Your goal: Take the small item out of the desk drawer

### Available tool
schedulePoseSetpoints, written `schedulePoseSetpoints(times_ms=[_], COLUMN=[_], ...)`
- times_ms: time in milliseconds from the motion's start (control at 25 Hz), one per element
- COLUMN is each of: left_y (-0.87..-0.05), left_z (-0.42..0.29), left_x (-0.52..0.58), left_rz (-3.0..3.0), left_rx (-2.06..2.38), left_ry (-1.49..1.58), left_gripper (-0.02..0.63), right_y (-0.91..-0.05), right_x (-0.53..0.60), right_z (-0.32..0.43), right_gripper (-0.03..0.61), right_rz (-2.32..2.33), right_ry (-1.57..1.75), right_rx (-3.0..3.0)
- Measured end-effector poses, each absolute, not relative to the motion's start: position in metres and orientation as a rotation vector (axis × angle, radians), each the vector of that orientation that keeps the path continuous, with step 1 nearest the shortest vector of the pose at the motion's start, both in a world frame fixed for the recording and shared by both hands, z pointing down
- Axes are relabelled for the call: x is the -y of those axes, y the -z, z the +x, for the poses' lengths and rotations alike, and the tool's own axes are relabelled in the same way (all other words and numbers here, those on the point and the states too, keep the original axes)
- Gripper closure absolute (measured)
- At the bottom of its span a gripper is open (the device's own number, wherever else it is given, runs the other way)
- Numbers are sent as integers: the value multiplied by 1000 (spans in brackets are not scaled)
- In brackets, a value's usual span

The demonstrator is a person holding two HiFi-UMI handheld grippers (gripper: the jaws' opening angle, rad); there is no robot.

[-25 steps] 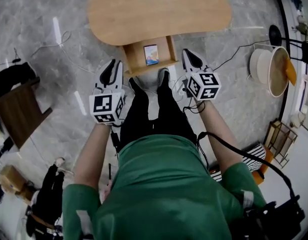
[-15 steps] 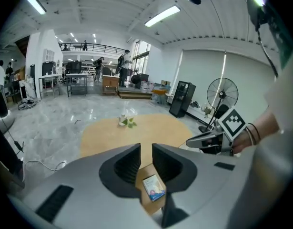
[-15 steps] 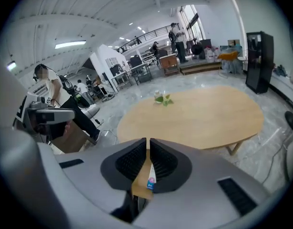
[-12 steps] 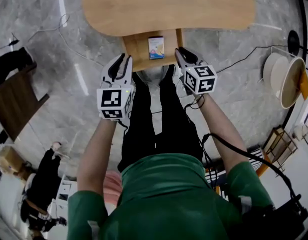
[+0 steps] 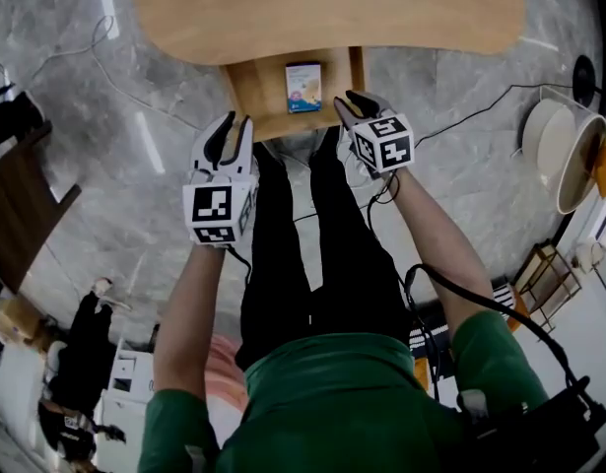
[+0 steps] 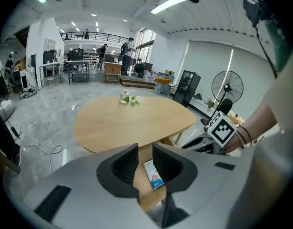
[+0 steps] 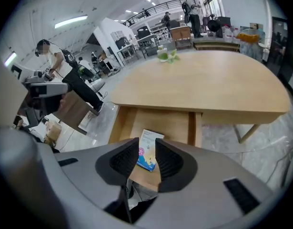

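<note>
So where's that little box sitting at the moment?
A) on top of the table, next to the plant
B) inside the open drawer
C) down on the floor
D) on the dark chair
B: the small box lies flat on the bottom of the pulled-out drawer, which sticks out from under the table.

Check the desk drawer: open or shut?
Open. The drawer juts out from under the tabletop, its inside exposed, with the small box lying flat in it.
</note>
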State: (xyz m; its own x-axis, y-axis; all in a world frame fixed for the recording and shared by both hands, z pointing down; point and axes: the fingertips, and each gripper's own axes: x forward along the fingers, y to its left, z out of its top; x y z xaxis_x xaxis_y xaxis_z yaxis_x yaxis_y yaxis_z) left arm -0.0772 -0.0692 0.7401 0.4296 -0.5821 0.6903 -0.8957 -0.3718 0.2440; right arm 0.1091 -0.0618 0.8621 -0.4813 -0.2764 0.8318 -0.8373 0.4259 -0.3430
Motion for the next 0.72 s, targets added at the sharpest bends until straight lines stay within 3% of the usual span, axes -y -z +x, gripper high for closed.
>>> schedulePoseSetpoints(times_ms=[720], left_y=[-802], left_z=[-88], left_x=[32], left_rz=[2000], left_rx=[1148], left_ry=[-627], left_gripper=[468], right_y=[-995], right_x=[49], right_z=[90], right_gripper=[430], right_rz=[611], right_ry=[-1049], right_rx=[1765])
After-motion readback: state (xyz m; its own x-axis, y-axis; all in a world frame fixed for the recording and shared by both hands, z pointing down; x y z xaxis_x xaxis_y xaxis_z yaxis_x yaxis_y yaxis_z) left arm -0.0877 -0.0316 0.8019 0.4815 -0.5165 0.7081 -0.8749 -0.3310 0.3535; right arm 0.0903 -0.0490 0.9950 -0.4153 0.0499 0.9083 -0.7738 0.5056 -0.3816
